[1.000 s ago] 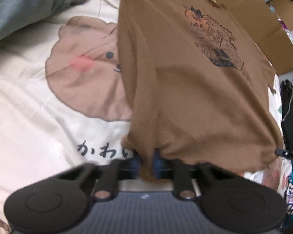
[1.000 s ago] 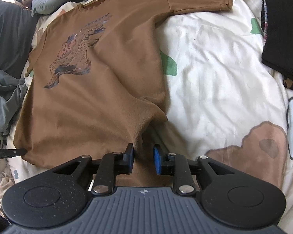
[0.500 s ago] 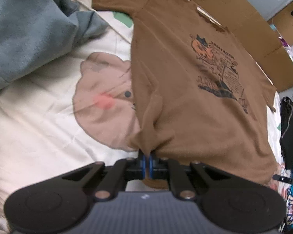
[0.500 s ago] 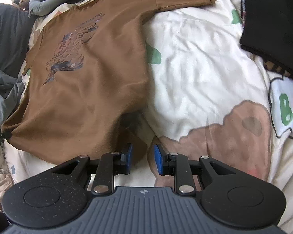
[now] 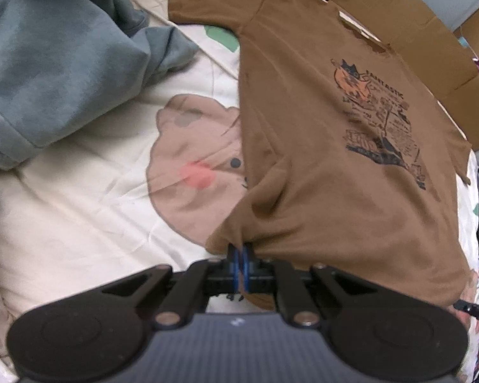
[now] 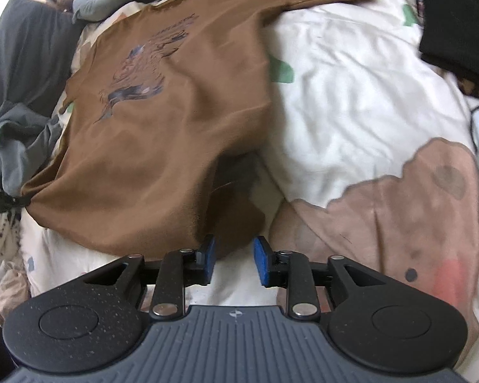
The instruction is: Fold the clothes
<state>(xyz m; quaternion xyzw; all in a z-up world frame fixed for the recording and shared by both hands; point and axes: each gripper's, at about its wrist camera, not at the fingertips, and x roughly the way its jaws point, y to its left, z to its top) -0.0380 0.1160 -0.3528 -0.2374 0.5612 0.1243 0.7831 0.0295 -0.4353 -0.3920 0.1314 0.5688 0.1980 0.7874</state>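
A brown T-shirt (image 5: 319, 146) with a dark printed graphic lies face up on a cream bedsheet (image 5: 79, 217), sleeves spread at the far end. My left gripper (image 5: 241, 255) is shut on the shirt's bottom hem corner, and the cloth bunches up at the blue pads. In the right wrist view the same brown T-shirt (image 6: 163, 134) stretches away to the upper left. My right gripper (image 6: 233, 252) is open just off the other hem corner, which lies between and slightly beyond its fingertips. The left gripper's tip (image 6: 3, 202) shows at the far left edge, pinching the hem.
A grey-blue garment (image 5: 48, 63) is heaped to the left of the shirt. Cardboard (image 5: 415, 38) lies beyond the collar. A black garment (image 6: 456, 22) sits at the far right. Dark grey clothes (image 6: 19, 63) pile up on the far side. The sheet carries cartoon bear prints (image 6: 399, 210).
My left gripper closed on the hem corner and pulled it back, drawing the shirt flatter. My right gripper let the other corner go, drew back slightly and stays open.
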